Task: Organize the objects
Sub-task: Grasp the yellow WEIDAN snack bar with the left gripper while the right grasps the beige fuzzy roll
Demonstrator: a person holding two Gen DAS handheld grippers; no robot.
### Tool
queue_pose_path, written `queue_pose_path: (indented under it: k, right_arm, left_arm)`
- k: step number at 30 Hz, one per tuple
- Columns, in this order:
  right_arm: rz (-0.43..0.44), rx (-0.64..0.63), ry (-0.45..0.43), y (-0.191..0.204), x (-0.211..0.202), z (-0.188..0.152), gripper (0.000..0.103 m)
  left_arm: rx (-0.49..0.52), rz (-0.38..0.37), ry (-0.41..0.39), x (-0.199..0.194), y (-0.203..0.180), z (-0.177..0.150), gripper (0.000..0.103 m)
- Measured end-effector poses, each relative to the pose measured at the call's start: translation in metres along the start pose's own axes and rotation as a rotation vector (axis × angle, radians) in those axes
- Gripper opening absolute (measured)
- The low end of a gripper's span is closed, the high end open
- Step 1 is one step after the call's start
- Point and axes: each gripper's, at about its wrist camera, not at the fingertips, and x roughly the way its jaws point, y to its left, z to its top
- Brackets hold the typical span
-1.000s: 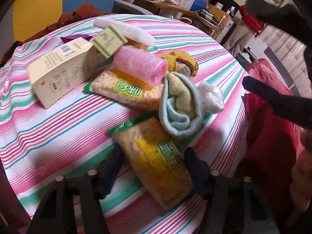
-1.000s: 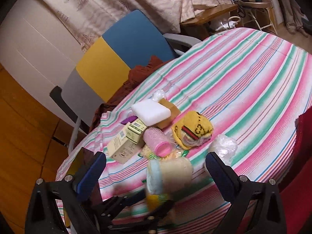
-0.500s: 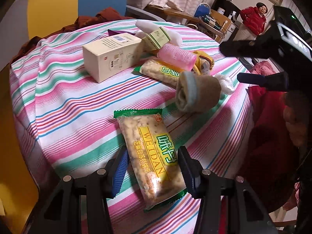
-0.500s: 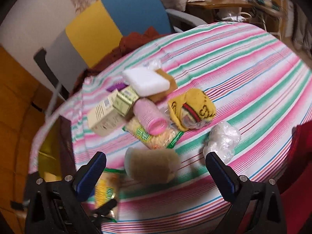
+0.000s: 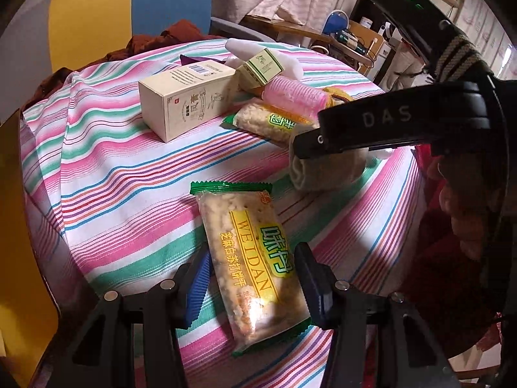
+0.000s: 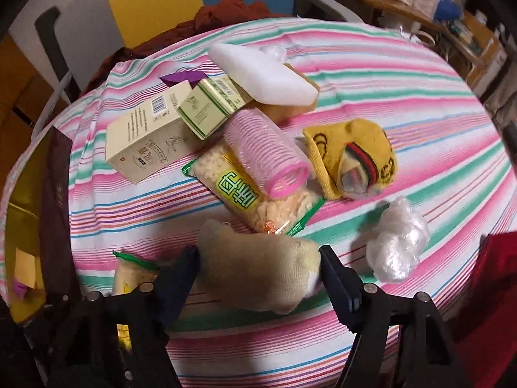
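L gripper [image 5: 250,278]: jaws set narrow, one finger each side of the cracker pack [image 5: 248,258]. Blue pad [image 5: 198,286] touches the pack's left edge; the right finger sits against its right edge. Pack lies flat on the striped cloth [image 5: 122,187], green end pointing away, near end between the fingers. Whether the pack is fully clamped: cannot tell.

R gripper [image 6: 258,278]: jaws approx. half open, straddling the rolled sock [image 6: 255,268]. Both fingers are at the roll's ends; firm contact cannot be confirmed (view blurred). Sock rests on the cloth near the table edge, just beside the 2nd cracker pack [image 6: 255,194].

Other items, grouped mid-table: pink roller [image 6: 268,158] lying on the 2nd pack; cream box [image 6: 148,135] w/ small green box [image 6: 213,103] leaning on it; white block [image 6: 261,74] behind; yellow sock [image 6: 352,158] to the right; plastic wad [image 6: 397,242] near the R gripper, apart from it.
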Motion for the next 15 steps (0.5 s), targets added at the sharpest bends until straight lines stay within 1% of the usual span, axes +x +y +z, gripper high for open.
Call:
queue_pose_path:
  k: [4, 6, 7, 11, 15]
  right_arm:
    - [0.008, -0.006, -0.015, -0.001, -0.004, -0.002, 0.071]
    - [0.044, 0.0, -0.033, -0.002, -0.009, -0.004, 0.071]
    - [0.07, -0.003, -0.051, -0.002, -0.014, -0.005, 0.071]
    - [0.132, -0.024, -0.115, 0.004, -0.027, -0.008, 0.071]
    - [0.146, -0.034, -0.161, 0.009, -0.034, -0.007, 0.071]
  left_arm:
    - [0.0, 0.005, -0.009, -0.001, 0.001, 0.0, 0.047]
    - [-0.003, 0.008, -0.013, -0.005, 0.002, -0.002, 0.044]
    - [-0.004, 0.007, -0.018, -0.005, 0.0, -0.002, 0.04]
    - [0.002, 0.003, -0.041, -0.021, -0.001, -0.007, 0.039]
    - [0.004, 0.002, -0.053, -0.026, 0.0, -0.01, 0.039]
